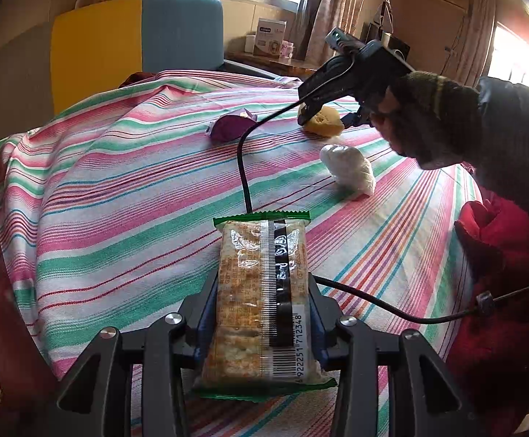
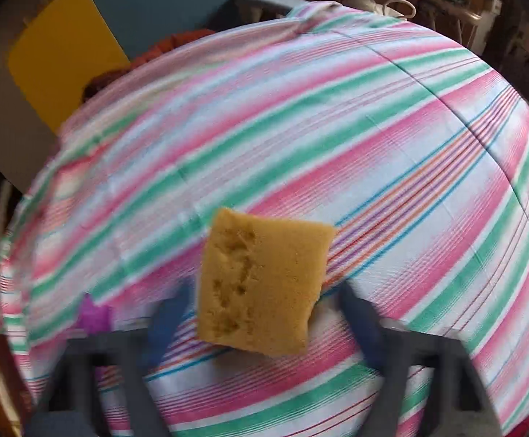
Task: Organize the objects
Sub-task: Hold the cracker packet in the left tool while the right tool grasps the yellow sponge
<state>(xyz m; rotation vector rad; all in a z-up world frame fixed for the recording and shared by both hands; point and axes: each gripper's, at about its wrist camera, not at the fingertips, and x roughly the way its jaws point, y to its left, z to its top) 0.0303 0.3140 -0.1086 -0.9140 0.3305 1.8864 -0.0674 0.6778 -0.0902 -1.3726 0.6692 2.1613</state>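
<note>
My left gripper (image 1: pixel 262 284) is shut on a green-edged cracker packet (image 1: pixel 260 291), held just above the striped bedsheet (image 1: pixel 118 200) with its barcode end toward the camera. Farther back, a gloved hand holds my right gripper (image 1: pixel 328 120) tipped down over a yellow sponge (image 1: pixel 324 125). In the blurred right wrist view the sponge (image 2: pixel 264 284) lies on the sheet between the blue fingers (image 2: pixel 169 313). Narrow gaps show on both sides of it, so my right gripper (image 2: pixel 264 291) is open around it.
A purple snack packet (image 1: pixel 229 127) lies left of the sponge and shows at the lower left in the right wrist view (image 2: pixel 93 315). A white crumpled bag (image 1: pixel 350 173) lies nearer. Red cloth (image 1: pixel 501 273) sits at the right edge. A black cable (image 1: pixel 244 167) trails across the sheet. A yellow and blue headboard (image 1: pixel 137 47) stands behind.
</note>
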